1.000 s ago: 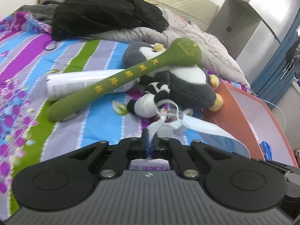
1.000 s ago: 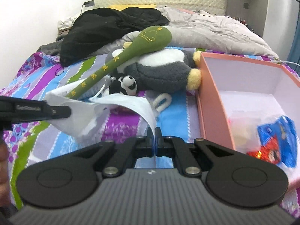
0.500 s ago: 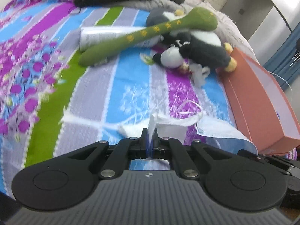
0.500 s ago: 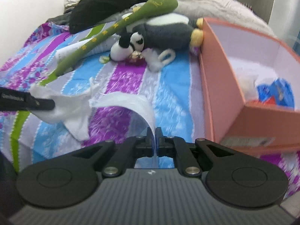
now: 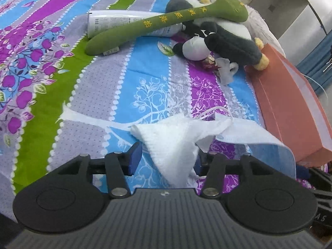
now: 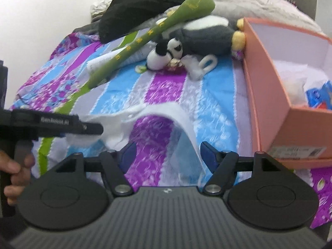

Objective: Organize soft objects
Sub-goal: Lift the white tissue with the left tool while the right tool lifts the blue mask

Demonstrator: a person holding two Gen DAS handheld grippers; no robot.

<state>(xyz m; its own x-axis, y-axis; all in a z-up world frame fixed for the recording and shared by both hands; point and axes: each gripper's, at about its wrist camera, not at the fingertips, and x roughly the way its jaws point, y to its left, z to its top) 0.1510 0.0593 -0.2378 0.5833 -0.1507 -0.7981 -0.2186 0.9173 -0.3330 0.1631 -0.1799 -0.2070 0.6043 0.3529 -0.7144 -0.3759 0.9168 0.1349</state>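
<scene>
A white face mask (image 5: pixel 174 141) lies crumpled on the striped bedspread between the open jaws of my left gripper (image 5: pixel 166 155). Its pale blue side (image 5: pixel 259 137) stretches right. In the right wrist view the mask (image 6: pixel 166 114) arches up between the open jaws of my right gripper (image 6: pixel 168 148), and the left gripper (image 6: pixel 91 127) shows at the left over the mask's other end. A long green plush (image 5: pixel 166 20) lies across a grey and white penguin plush (image 5: pixel 226 37) and a small panda plush (image 6: pixel 166 49) farther up the bed.
An orange box (image 6: pixel 269 78) stands on the bed to the right, holding white and blue packets (image 6: pixel 317 95). A white bottle (image 5: pixel 116 20) lies under the green plush. Black clothes (image 6: pixel 145 6) and a grey quilt (image 6: pixel 259 2) lie at the bed's head.
Both grippers came down toward the near end of the bed with the mask, then opened. The mask now rests loose on the bedspread.
</scene>
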